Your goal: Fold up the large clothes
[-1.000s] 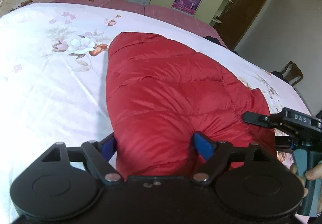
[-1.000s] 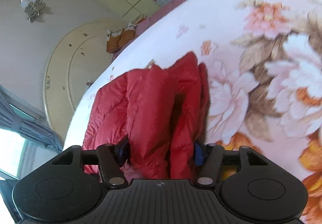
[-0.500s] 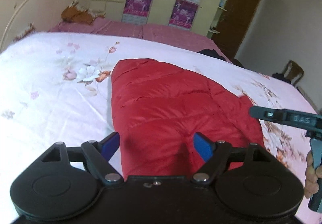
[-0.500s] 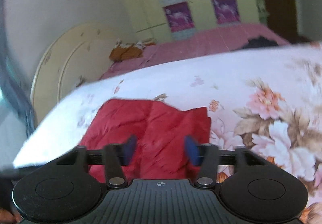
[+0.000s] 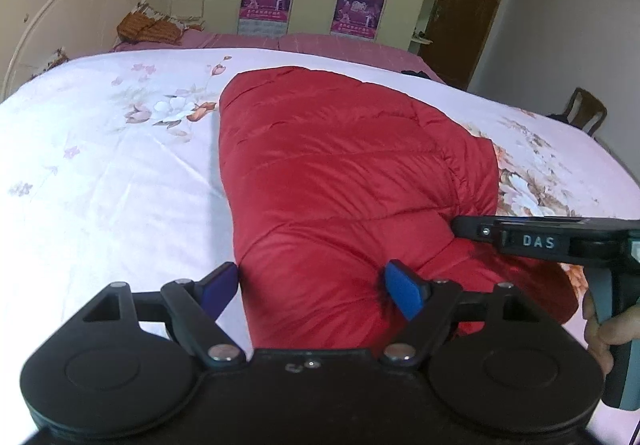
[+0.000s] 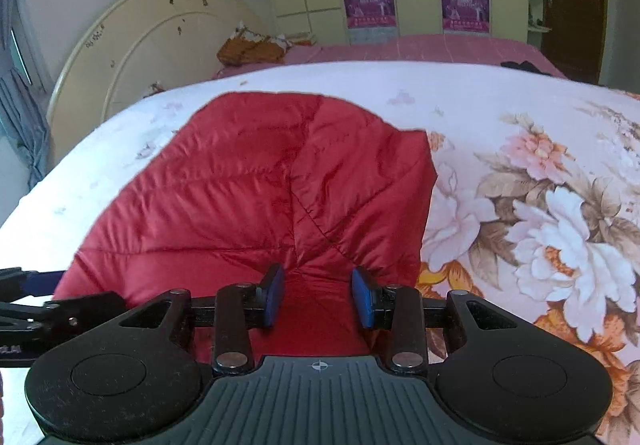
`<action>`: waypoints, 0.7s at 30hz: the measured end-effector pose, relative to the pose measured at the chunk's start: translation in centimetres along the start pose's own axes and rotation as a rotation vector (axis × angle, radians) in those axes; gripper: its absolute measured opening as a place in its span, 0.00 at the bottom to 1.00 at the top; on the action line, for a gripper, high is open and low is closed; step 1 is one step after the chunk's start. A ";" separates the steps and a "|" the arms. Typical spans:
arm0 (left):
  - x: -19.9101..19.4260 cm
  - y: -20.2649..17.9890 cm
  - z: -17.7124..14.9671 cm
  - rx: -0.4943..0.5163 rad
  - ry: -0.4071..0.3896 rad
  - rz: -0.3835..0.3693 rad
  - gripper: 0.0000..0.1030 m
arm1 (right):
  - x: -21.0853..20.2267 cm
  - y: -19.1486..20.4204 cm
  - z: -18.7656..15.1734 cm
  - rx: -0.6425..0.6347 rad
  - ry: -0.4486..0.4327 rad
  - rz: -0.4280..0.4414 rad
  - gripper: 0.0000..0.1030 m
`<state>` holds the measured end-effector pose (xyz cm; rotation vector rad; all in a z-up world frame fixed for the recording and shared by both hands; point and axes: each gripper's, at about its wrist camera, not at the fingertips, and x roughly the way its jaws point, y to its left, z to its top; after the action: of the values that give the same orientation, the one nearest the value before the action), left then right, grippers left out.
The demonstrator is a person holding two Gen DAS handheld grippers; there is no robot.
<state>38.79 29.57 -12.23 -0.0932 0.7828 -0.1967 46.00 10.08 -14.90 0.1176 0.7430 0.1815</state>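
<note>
A red quilted down jacket [image 5: 344,173] lies folded on a white floral bedspread [image 5: 100,173]; it also shows in the right wrist view [image 6: 256,197]. My left gripper [image 5: 312,285] stands wide open at the jacket's near edge, with the puffy fabric bulging between its blue pads and not pinched. My right gripper [image 6: 318,297] is open over the jacket's near right corner, red fabric between its pads, not squeezed. The right gripper also shows in the left wrist view [image 5: 532,241], beside the jacket's right edge.
The bedspread [image 6: 540,205] carries large flower prints on the right. A cream headboard [image 6: 152,45] stands at the far left. A pink sheet [image 5: 320,45] with an orange bundle [image 5: 148,29], wardrobes with posters, a brown door and a chair [image 5: 584,113] lie beyond.
Both grippers have drawn back and levelled out. The right gripper let go of the gathered jacket edge and the fabric now lies spread out flat. The left jaws stay open.
</note>
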 end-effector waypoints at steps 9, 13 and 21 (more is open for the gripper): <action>0.2 -0.1 0.2 -0.011 0.027 0.004 0.81 | -0.1 -0.3 -0.7 0.024 -0.015 0.004 0.35; 0.2 -0.2 0.4 0.000 0.027 0.012 0.82 | -0.4 0.1 -0.3 0.012 -0.013 -0.006 0.35; -0.3 -0.2 0.5 -0.018 0.026 0.044 0.98 | -5.1 0.6 -0.6 0.027 -0.043 -0.039 0.36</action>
<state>38.95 29.44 -11.65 -0.0905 0.8123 -0.1493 41.83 9.68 -11.80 0.1319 0.7044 0.1318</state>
